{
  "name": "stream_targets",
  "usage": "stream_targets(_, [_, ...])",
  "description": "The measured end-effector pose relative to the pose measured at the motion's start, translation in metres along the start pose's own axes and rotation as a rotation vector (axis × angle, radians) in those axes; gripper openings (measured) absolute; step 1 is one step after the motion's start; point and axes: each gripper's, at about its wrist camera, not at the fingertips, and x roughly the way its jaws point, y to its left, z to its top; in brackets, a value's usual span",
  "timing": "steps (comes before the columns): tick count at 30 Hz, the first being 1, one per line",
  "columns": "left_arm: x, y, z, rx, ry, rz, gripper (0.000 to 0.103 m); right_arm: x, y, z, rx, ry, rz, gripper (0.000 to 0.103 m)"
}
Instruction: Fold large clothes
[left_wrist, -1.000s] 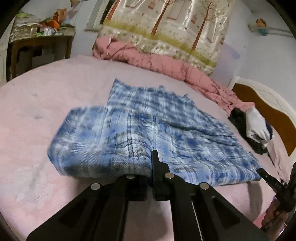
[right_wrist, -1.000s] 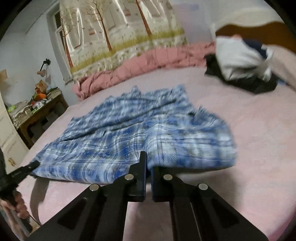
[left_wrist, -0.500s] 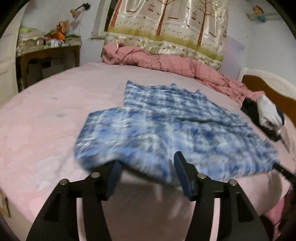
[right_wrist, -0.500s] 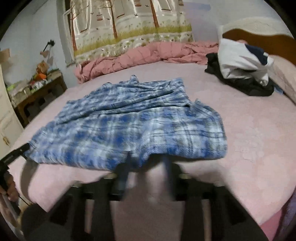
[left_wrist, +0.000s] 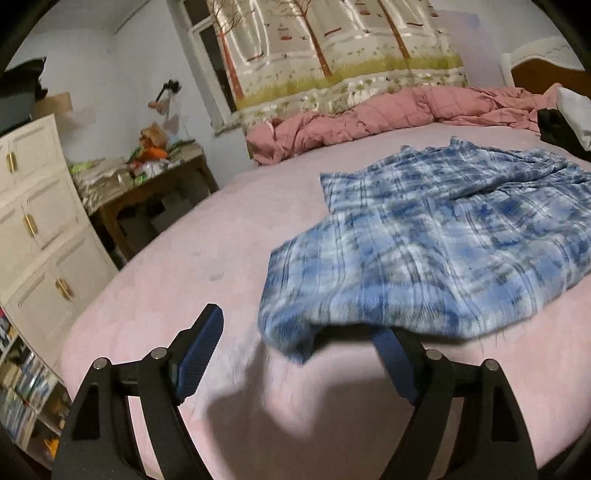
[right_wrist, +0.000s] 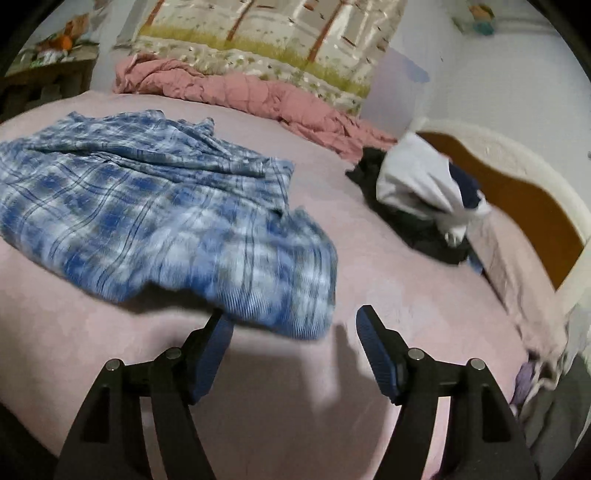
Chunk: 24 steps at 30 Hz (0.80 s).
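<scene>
**Ana:** Nearest the cameras, both pairs of jaws are opening with nothing pinched. The left gripper (left_wrist: 295, 339) has the near corner of the blue plaid garment (left_wrist: 443, 251) drooping between its fingers, clear of the pads; the right gripper (right_wrist: 295, 325) has the other near corner hanging just ahead of its gap.

**Ben:** So where does the garment lie?

**Ana:** On the pink bed (left_wrist: 207, 266), spread across the middle. Its near edge looks doubled over onto the rest, so I'd judge one fold laid and just let go. It is still a broad, rumpled shape, and more folds and some smoothing seem to be left.

**Ben:** Anything you can't make out?

**Ana:** Plenty. The near edge is blurred, so I can't tell whether it has settled flat or still hangs off the bed. The left view cuts the garment at its right edge. Sleeves or collar I cannot pick out. Farther back, a dark and white pile of clothes (right_wrist: 417, 199) sits near the headboard (right_wrist: 517, 192), untouched, and a pink quilt (right_wrist: 258, 92) is bunched along the far side.
</scene>
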Motion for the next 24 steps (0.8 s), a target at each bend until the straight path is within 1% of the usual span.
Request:
stream_targets(2, [0.004,-0.006,0.007,0.026,-0.030,0.019,0.080,0.000,0.004,0.005,-0.026,-0.044,-0.014,0.071])
stream_targets(3, [0.005,-0.009,0.009,0.043,-0.041,0.021,0.073,0.000,0.005,0.008,-0.031,-0.073,-0.028,0.068])
stream_targets(4, [0.006,-0.014,0.012,0.063,-0.049,0.016,0.059,-0.001,0.006,0.009,-0.034,-0.116,-0.053,0.047])
stream_targets(5, [0.008,-0.018,0.014,0.084,-0.053,0.005,0.048,0.000,0.007,0.010,-0.036,-0.134,-0.055,0.033])
stream_targets(6, [0.012,-0.021,0.016,0.101,-0.047,-0.009,0.022,0.005,0.008,0.012,-0.038,-0.116,-0.035,0.014])
stream_targets(7, [0.014,-0.024,0.018,0.108,-0.035,-0.022,0.004,0.011,0.008,0.015,-0.031,-0.082,-0.010,0.007])
stream_targets(8, [0.015,-0.025,0.019,0.103,-0.026,-0.031,0.003,0.013,0.006,0.017,-0.012,-0.067,0.014,0.006])
stream_targets(10, [0.015,-0.020,0.028,0.064,-0.038,-0.025,0.003,0.011,0.001,0.020,0.035,-0.088,0.039,0.005])
stream_targets(12, [0.013,-0.017,0.041,0.046,-0.055,-0.026,0.003,0.008,-0.007,0.027,0.078,-0.102,0.066,0.005])
stream_targets(15, [0.017,-0.011,0.076,0.023,-0.080,-0.041,0.003,0.007,-0.021,0.052,0.139,-0.136,0.082,0.005])
stream_targets(17, [0.025,-0.008,0.107,0.007,-0.080,-0.077,0.003,0.011,-0.028,0.074,0.177,-0.150,0.088,0.005])
stream_targets(19, [0.042,-0.007,0.137,0.009,-0.054,-0.118,0.003,0.021,-0.034,0.098,0.225,-0.171,0.109,0.005])
stream_targets(21, [0.068,-0.012,0.168,0.032,-0.002,-0.157,0.003,0.038,-0.033,0.123,0.249,-0.201,0.102,0.005])
stream_targets(23, [0.097,-0.017,0.192,0.053,0.047,-0.191,0.003,0.058,-0.027,0.147,0.226,-0.189,0.077,0.005])
stream_targets(24, [0.115,-0.019,0.203,0.055,0.081,-0.202,0.003,0.073,-0.025,0.161,0.224,-0.174,0.081,0.005])
